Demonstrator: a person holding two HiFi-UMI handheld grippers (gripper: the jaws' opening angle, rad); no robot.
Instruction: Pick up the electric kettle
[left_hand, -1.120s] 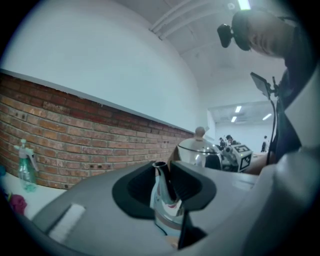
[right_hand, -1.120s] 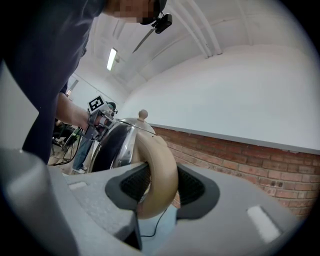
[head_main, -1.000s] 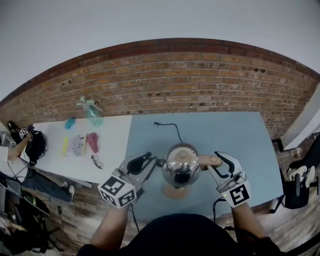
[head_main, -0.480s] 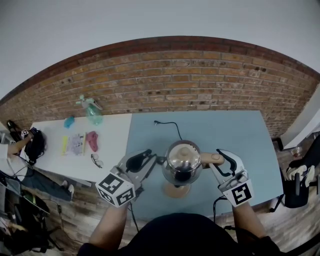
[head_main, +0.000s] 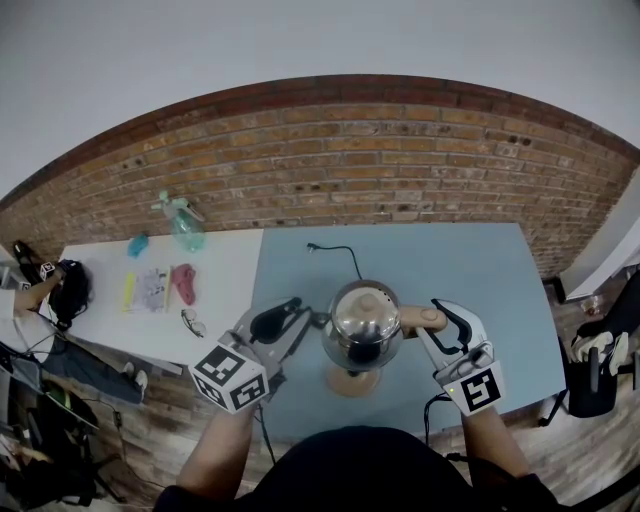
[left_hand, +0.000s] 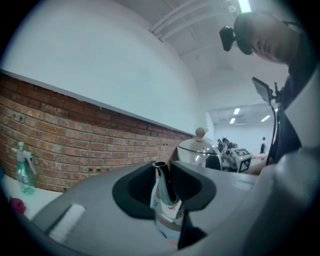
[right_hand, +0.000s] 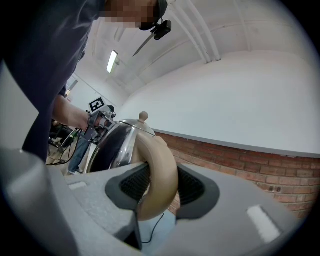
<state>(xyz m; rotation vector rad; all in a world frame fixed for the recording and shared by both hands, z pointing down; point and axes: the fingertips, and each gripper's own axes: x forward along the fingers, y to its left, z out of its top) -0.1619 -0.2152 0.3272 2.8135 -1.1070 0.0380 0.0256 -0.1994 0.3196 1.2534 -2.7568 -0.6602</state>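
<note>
You hold the electric kettle (head_main: 362, 322) upright, its spout (left_hand: 162, 187) pointing left and pinched in your left gripper's (head_main: 312, 322) jaws, its handle (right_hand: 161, 172) pointing right and pinched in your right gripper's (head_main: 432, 325) jaws.

Kettle (head_main: 362, 325) between left gripper (head_main: 312, 322) and right gripper (head_main: 428, 322), seemingly above base (head_main: 350, 381) on table (head_main: 480, 290). Spray bottle (head_main: 185, 228) on side table (head_main: 225, 290), left.

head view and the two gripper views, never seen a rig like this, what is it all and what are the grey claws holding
No robot: a person holds a two-jaw gripper in each hand. The head view looks down from their head; each gripper view looks along one gripper's jaws. The left gripper is closed on the spout of an electric kettle; the right gripper is closed on its tan handle. The kettle seems lifted above its tan base on the blue table. A spray bottle stands on the white table.
</note>
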